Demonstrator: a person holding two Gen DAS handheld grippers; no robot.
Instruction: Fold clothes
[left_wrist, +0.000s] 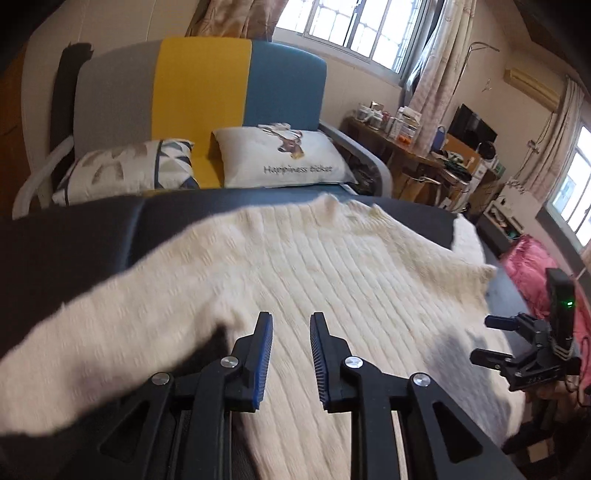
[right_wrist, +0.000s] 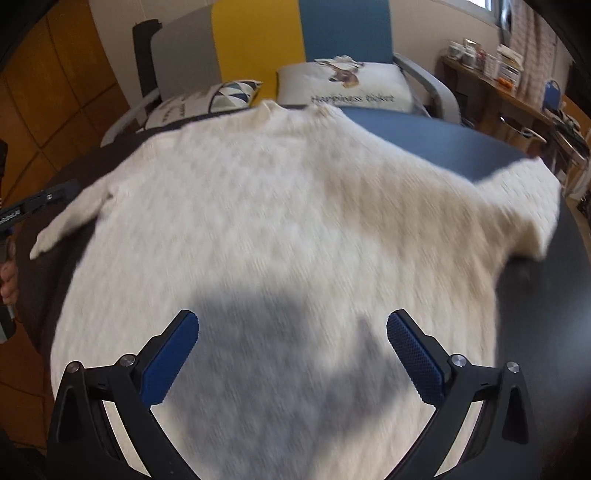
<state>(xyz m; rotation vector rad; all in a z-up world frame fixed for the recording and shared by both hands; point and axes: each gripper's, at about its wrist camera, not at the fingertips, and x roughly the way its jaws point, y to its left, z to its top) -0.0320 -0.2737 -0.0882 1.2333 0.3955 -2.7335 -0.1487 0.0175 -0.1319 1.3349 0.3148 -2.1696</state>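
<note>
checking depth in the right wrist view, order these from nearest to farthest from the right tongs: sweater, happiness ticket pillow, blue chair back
1. The cream sweater lies flat directly under and ahead of the right tongs, which are open.
2. The Happiness ticket pillow sits beyond the sweater's collar, slightly right of centre.
3. The blue chair back rises behind the pillow, at the top of the view.

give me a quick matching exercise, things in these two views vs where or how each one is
Things:
1. sweater
2. left gripper
3. right gripper
4. deer pillow

States:
a. jaws wide apart
b. leaning on the blue part of the chair back
c. spread flat on the dark table
d. jaws narrowly apart

Pairs: 1-c, 2-d, 3-a, 4-b
</note>
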